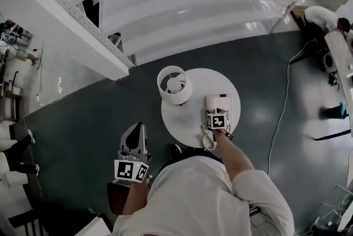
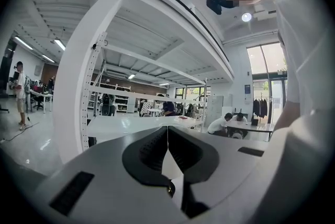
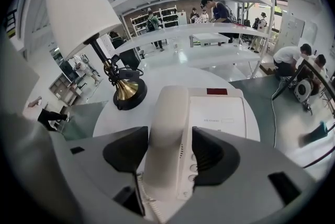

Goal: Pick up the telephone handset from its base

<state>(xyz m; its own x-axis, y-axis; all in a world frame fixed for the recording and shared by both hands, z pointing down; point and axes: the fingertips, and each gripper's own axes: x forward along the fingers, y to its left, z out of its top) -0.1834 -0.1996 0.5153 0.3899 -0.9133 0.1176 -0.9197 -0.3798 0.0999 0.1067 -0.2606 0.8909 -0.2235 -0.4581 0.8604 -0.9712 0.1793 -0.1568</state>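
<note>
Two grippers in play. Right gripper (image 3: pixel 170 150): jaws apart, straddling the telephone handset (image 3: pixel 166 123). Left pad at the handset's edge, right pad over the buttons with a sliver of gap. Handset lies in its base (image 3: pixel 222 115). Base sits on round white table (image 1: pixel 185 119), near a table lamp (image 3: pixel 84 6). Left gripper (image 2: pixel 167 150): jaws pressed together, empty, off the table, facing white shelving (image 2: pixel 78 81).

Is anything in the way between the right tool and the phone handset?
No, nothing visible is in the way. The handset sits between the right tool's open jaws, resting on its base. The lamp stands off to the left on the table, clear of them.
</note>
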